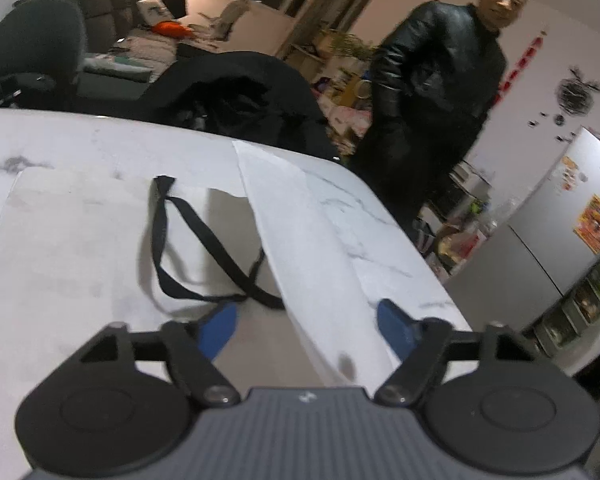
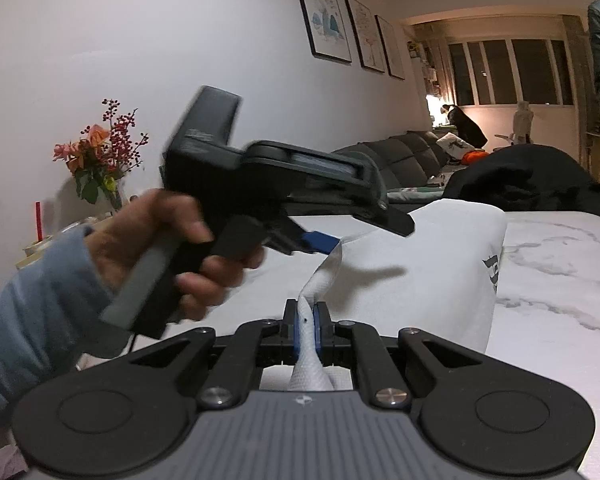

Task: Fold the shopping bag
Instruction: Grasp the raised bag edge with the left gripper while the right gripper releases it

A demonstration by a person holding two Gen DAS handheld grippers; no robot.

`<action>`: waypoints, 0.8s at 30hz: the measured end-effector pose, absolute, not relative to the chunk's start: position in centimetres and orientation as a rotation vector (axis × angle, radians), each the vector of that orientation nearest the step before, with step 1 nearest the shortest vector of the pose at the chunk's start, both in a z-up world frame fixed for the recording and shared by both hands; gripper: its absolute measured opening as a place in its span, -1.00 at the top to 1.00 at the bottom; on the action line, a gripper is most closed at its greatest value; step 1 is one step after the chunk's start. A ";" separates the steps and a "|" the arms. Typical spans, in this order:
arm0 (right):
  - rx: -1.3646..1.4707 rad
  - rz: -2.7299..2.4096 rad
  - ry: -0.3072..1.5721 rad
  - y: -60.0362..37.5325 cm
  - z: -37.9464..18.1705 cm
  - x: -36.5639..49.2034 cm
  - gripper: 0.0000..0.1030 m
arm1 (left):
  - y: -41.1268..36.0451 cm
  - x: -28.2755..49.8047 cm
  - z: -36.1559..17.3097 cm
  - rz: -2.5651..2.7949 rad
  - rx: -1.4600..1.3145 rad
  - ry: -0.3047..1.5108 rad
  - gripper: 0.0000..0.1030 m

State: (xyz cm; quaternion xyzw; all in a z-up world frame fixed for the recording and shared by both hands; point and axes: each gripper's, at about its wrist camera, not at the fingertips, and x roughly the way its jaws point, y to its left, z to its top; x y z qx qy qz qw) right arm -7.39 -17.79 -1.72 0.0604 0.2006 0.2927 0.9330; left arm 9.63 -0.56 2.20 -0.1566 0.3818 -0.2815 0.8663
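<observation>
— Where's the shopping bag (image 1: 80, 248) right now?

— Flat on the marble worktop (image 1: 364, 220), white, with its black handles (image 1: 196, 252) lying loose on top of it. In my left wrist view one panel of it (image 1: 312, 264) is lifted into a slanting fold that runs from my left hand-held gripper (image 1: 306, 330) away toward the far edge of the worktop, so the bag's long axis points away from me, toward the black coat (image 1: 240, 96) heaped past that edge.

— And your left hand-held gripper, is it holding anything?

— No. Its blue pads (image 1: 216, 332) stand wide apart, one on either side of the raised fold, and I can't see either one touching the fabric.

— The right one?

— My right hand-held gripper (image 2: 308, 320) is clamped tight on a twisted strip of the bag's white fabric (image 2: 320, 276). That strip rises from between the pads toward the left hand-held gripper, which my left hand (image 2: 156, 248) holds just above the bag; whether the strip reaches its blue tip I can't tell through the blur. Beyond the strip, the bag bulges up in a rounded hump with a dark printed mark (image 2: 492, 270) on the side nearest the bare worktop.

— Anyone else near the bag?

— A person in a black jacket (image 1: 440, 76) stands past the worktop's far corner.
</observation>
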 end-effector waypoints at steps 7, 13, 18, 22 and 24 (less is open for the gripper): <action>0.113 0.617 0.402 -17.8 -1.4 -7.8 0.84 | -1.0 10.5 1.9 -0.524 -0.312 0.795 0.75; 0.115 0.638 0.391 -17.6 -1.2 -8.1 0.84 | -0.9 9.8 3.3 -0.491 -0.272 0.732 0.94; 0.128 0.669 0.376 -17.2 -0.7 -8.2 0.82 | -0.6 8.6 5.2 -0.462 -0.207 0.663 0.98; 0.138 0.694 0.365 -16.9 -0.2 -8.3 0.61 | 0.4 7.9 6.4 -0.435 -0.174 0.621 0.98; 0.149 0.712 0.360 -17.0 0.0 -8.4 0.29 | 0.9 7.6 6.7 -0.419 -0.157 0.608 0.98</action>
